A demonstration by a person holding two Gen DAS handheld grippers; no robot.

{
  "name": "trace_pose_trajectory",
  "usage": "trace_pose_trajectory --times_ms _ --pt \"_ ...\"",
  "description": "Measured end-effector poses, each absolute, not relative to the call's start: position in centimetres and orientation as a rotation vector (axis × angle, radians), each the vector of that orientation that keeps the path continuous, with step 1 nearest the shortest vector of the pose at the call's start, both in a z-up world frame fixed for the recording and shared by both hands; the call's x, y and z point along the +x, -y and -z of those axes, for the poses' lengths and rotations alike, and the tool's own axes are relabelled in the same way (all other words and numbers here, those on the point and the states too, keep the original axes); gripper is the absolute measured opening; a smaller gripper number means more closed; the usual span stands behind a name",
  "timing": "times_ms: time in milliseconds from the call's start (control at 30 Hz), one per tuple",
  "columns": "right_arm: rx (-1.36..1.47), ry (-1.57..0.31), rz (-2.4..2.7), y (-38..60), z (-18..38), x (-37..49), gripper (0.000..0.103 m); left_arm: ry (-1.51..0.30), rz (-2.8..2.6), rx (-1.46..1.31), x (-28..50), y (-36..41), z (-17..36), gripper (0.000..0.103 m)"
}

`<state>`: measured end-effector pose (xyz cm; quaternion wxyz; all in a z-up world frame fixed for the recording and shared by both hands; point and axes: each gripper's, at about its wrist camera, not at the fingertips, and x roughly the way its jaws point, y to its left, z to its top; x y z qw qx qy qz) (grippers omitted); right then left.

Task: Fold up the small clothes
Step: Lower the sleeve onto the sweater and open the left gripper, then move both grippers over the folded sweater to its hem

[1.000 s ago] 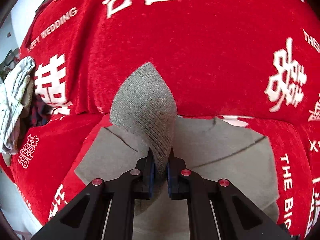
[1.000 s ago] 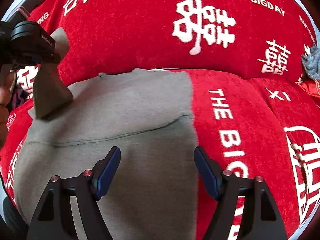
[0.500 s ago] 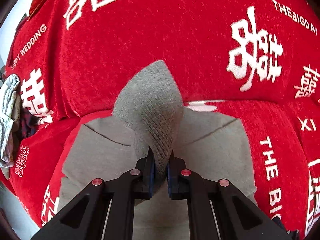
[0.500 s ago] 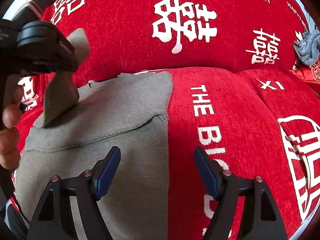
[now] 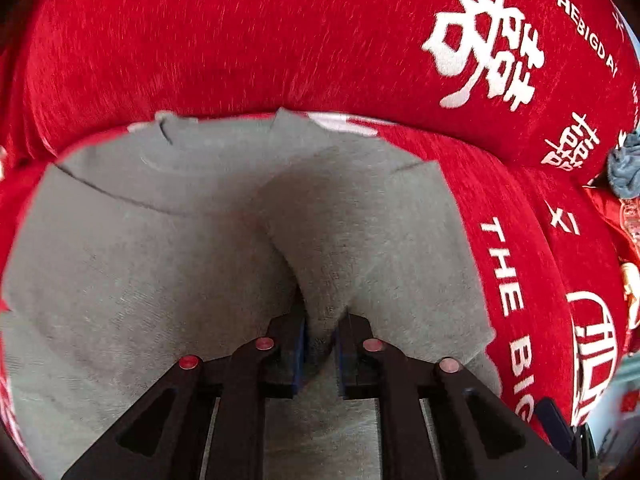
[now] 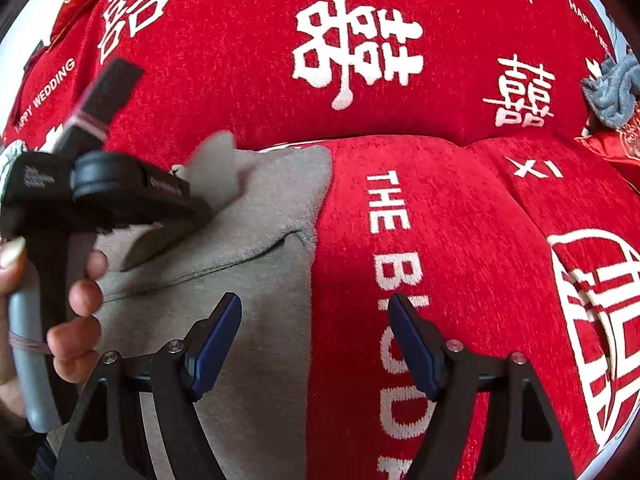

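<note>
A grey knitted garment [image 5: 168, 264] lies flat on the red sofa cover with white lettering [image 5: 240, 40]. The left hand-held gripper [image 5: 320, 344] is opening, a grey fold between its pads; the right hand-held gripper [image 6: 314, 340] hovers spread, empty.

Grey garment [image 5: 160, 264], sleeve folded inward

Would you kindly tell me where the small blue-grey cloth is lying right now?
The blue-grey cloth lies bunched at the far right edge of both wrist views, on the red printed cover, well away from the grey garment.
</note>
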<state>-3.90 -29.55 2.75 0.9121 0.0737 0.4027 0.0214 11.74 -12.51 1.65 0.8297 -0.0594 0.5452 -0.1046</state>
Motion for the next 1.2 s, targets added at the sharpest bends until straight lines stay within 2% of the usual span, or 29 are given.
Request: trace_pose_trajectory --times_ms 33,67,133,333,533,700,800,933,1000,1200 --pt "0.151 -0.83 -0.049 29.4 -2.7 -3.8 0.079 -1.151 0.266 -0.159 11.6 12.3 -1.6 0.045" --pt "0.151 -0.831 -0.053 29.4 -2.7 -3.8 0.079 -1.143 0.321 -0.204 11.5 12.0 -1.6 0.069" --pt "0.15 -0.834 -0.058 29.2 -2.6 -3.7 0.079 -1.121 0.304 -0.201 11.2 12.0 -1.9 0.089" --pt "0.158 -0.827 -0.088 29.1 -3.1 -3.7 0.079 -1.101 0.371 -0.236 10.6 10.6 -2.7 0.09" --pt "0.3 -0.835 -0.18 29.9 -3.7 -1.9 0.079 -1.044 0.439 -0.313 9.2 6.4 -4.6 0.09" --pt "0.3 -0.843 -0.153 29.1 -4.9 2.9 0.079 -1.096 0.321 -0.296 9.9 4.0 -2.9 0.09" --pt "0.177 -0.914 -0.114 26.5 -5.3 7.4 0.079 -1.12 0.278 -0.298 9.6 3.3 -1.7 0.09" --pt "-0.122 -1.039 -0.059 22.2 -3.3 11.2 0.078 -1.098 0.264 -0.204 8.2 3.5 -1.7 0.09" --pt "-0.256 -1.074 -0.011 21.8 -2.0 10.9 0.078 -1.088 0.261 -0.137 7.6 3.9 -1.7 0.09" --pt "-0.118 -1.05 0.091 28.4 -3.5 4.0 0.079 -1.052 0.293 -0.081 6.4 3.9 -2.2 0.09"
